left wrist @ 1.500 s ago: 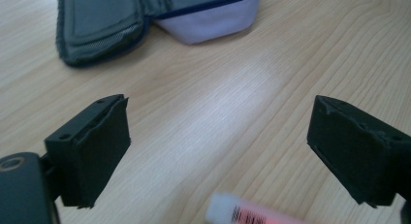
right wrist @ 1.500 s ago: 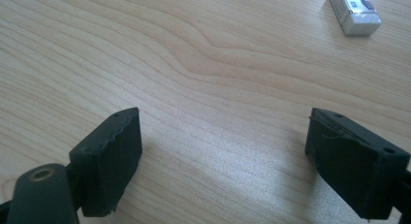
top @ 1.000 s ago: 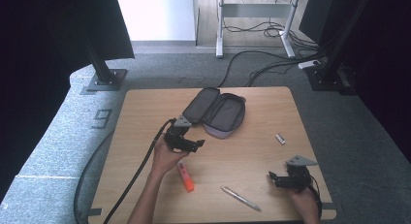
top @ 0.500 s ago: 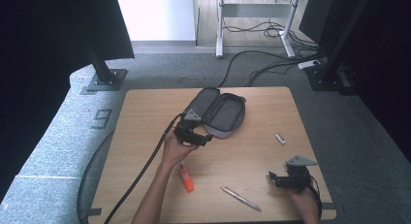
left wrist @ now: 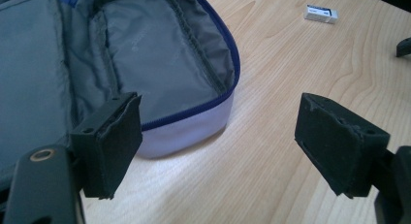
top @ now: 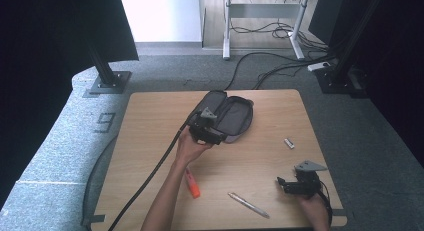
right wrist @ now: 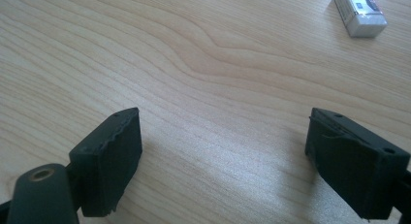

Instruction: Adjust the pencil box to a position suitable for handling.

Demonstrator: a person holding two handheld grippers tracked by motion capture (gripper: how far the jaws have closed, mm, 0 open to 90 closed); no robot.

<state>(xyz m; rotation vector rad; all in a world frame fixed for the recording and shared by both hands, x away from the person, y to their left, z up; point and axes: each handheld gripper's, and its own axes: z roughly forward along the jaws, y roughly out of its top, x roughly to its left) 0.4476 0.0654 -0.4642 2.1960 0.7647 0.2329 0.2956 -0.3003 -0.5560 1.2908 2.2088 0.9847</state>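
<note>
Left gripper view: my left gripper (left wrist: pixel 218 146) gapes wide and empty, its left jaw over the soft grey zippered pouch (left wrist: pixel 145 64). My right gripper (right wrist: pixel 223 161), equally wide, holds nothing above smooth wood-grain table (right wrist: pixel 218 54).

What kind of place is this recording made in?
Likely a lab or office workspace set up for recording: a wooden table on grey carpet, loose cables across the floor, and black stands on floor plates beside it.

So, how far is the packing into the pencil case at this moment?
Done: the pencil case lies unzipped and looks empty inside. In hand: the left gripper is open at its front edge, holding nothing. Left: the orange marker, the pen and the eraser lie on the table; the right gripper is open.
</note>
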